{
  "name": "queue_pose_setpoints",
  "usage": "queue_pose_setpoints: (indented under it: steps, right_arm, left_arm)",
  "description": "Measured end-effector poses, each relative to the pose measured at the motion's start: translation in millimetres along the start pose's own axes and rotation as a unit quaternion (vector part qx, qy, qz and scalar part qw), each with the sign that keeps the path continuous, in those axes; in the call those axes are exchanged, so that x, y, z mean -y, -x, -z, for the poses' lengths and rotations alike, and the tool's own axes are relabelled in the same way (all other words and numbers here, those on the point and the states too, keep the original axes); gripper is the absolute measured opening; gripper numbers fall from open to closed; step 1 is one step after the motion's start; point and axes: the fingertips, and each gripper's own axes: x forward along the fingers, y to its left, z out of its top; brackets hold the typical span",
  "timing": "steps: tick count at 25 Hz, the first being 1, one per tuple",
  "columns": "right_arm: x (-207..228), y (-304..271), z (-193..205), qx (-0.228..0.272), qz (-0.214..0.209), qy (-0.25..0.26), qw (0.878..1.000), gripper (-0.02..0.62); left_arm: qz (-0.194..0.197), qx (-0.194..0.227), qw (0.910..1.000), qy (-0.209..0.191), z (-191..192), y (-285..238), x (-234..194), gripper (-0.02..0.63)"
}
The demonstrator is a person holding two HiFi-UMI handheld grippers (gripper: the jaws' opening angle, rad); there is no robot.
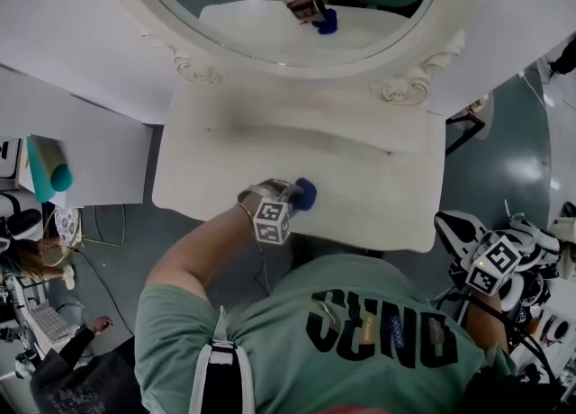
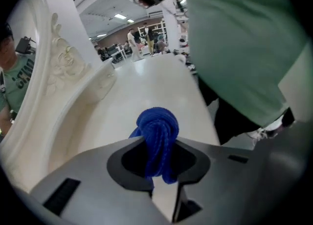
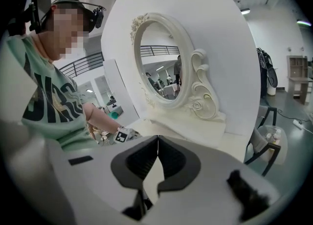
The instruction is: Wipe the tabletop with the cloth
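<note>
Blue cloth [image 2: 157,136] clenched in the left gripper [image 2: 159,143] over the white tabletop [image 1: 360,169].

The cloth [image 1: 304,193] is a bunched wad, gripped between both jaws and sticking out past their tips, close to the tabletop's near edge and about midway along it. The left gripper [image 1: 292,194] reaches in from the near side. At the far side stands an oval mirror [image 1: 270,25] in an ornate frame. The right gripper [image 3: 157,141] is held off to the right [image 1: 468,241], beside the table, its jaws pressed together with nothing between them.
</note>
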Motion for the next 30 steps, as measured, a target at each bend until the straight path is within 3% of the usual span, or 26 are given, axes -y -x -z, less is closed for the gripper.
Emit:
queue_pose_setpoints:
  steps: [4,7,9,11,14,16,22,26,30]
  right_arm:
    - [-1.6,-8.2,-6.0,-0.001,-0.008,0.005,1.0,0.012]
    - [-3.2,-14.7,-12.2,-0.005,-0.011,0.01,1.0,0.012]
    - [-6.9,-19.6,-15.7,-0.008,-0.015,0.016,1.0,0.012]
    - [-10.3,-23.3,-17.2,-0.011,-0.015,0.02,1.0,0.012]
    - [-16.4,-24.0,-16.5,-0.016,-0.01,0.023,1.0,0.012]
    - [-20.9,-21.7,-16.2,-0.017,-0.004,0.024,1.0,0.012]
    - [-22.0,-12.0,-12.0,-0.016,0.019,0.013,1.0,0.012]
    - [-26.1,-13.9,-8.9,-0.02,0.016,0.01,1.0,0.012]
    - [-36.7,-23.5,-15.8,-0.015,0.002,0.017,1.0,0.012]
  left_arm:
    - [0.084,0.027,0.9961,-0.004,-11.3,27.8,115.9,0.103]
    - [0.118,0.032,0.9924,0.011,-5.3,31.4,152.4,0.104]
    - [0.077,0.058,0.994,0.052,-7.2,35.0,114.5,0.104]
    - [-0.002,0.068,0.9941,0.084,-4.1,41.6,35.9,0.104]
    - [-0.119,0.016,0.99,0.074,19.4,48.9,-88.7,0.104]
    - [-0.152,-0.023,0.9859,0.066,38.3,42.5,-137.8,0.104]
    - [-0.149,-0.08,0.9854,0.021,57.0,2.8,-168.4,0.104]
    - [-0.153,-0.07,0.984,0.057,60.6,-5.2,-170.7,0.104]
    - [-0.113,-0.054,0.9917,0.028,42.5,-2.2,-126.9,0.101]
